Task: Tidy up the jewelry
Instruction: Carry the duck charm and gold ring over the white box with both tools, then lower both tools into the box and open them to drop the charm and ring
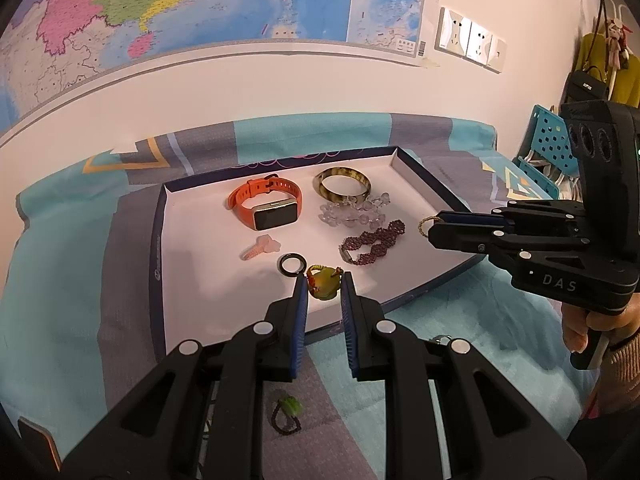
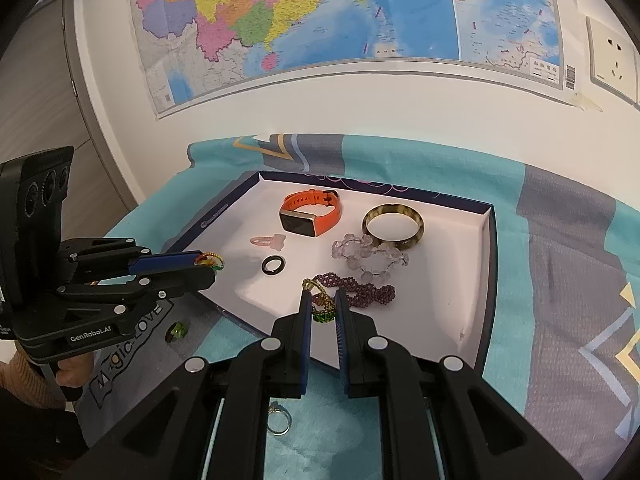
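A white tray with dark rim (image 1: pixel 188 248) (image 2: pixel 472 248) lies on the cloth. It holds an orange smartwatch (image 1: pixel 264 202) (image 2: pixel 310 214), a mottled bangle (image 1: pixel 342 186) (image 2: pixel 394 224), a clear bead bracelet (image 1: pixel 354 212) (image 2: pixel 370 256), a purple bead bracelet (image 1: pixel 374 242) (image 2: pixel 360 290), a pink clip (image 1: pixel 262 246) (image 2: pixel 270 240) and a black ring (image 1: pixel 291 263) (image 2: pixel 274 265). My left gripper (image 1: pixel 324 286) (image 2: pixel 208 262) is shut on a green-orange beaded ring (image 1: pixel 324 282) (image 2: pixel 210 260) over the tray's near edge. My right gripper (image 2: pixel 322 306) (image 1: pixel 430 228) is shut on a gold-green beaded ring (image 2: pixel 320 304) (image 1: pixel 426 224).
A green-stoned ring (image 1: pixel 288 412) (image 2: pixel 176 332) and a silver ring (image 2: pixel 278 420) lie on the teal-grey cloth in front of the tray. A wall map, sockets (image 1: pixel 468 40) and a blue basket (image 1: pixel 548 148) stand behind and to the right.
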Motion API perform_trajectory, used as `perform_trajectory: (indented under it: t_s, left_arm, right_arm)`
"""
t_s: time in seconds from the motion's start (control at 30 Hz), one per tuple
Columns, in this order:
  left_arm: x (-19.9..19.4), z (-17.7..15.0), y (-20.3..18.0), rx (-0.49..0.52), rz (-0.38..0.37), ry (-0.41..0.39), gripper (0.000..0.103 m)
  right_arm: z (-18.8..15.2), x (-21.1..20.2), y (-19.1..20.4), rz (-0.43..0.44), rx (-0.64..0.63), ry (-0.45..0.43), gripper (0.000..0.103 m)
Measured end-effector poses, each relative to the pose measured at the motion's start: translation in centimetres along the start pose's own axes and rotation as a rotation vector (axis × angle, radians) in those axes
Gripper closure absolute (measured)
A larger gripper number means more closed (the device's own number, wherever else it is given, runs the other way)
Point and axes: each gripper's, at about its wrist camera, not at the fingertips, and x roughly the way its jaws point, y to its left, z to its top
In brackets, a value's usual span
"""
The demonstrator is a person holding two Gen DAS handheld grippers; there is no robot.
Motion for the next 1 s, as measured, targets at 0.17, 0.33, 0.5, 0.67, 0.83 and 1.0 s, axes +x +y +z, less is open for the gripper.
perform_trajectory:
  t_s: [0.17, 0.33, 0.5, 0.67, 0.83, 1.0]
  left_arm:
    - [0.6, 0.3, 0.3, -0.007, 0.004, 0.009, 0.086]
    - [0.9, 0.5, 0.3, -0.008, 0.008, 0.013, 0.086]
    - [1.2, 0.7, 0.3, -0.009, 0.011, 0.016, 0.086]
    - [1.5, 0.8, 0.4, -0.009, 0.017, 0.02, 0.086]
    - [2.0, 0.9, 0.6, -0.015, 0.022, 0.026, 0.086]
    - [2.5, 0.9, 0.8, -0.019, 0.029, 0.034, 0.086]
  right_arm:
    - [0.3, 0.5, -0.1, -0.005, -0.003, 0.006, 0.093]
    - [0.6, 0.9, -0.2, -0.006, -0.003, 0.011, 0.093]
    - [0.7, 1.2, -0.2, -0.006, -0.003, 0.014, 0.093]
    - [0.7, 1.4, -0.2, -0.009, -0.003, 0.019, 0.093]
    - [0.9, 1.8, -0.4, -0.013, 0.001, 0.026, 0.093]
    - [1.1, 2.3, -0.6, -0.017, 0.006, 0.034, 0.093]
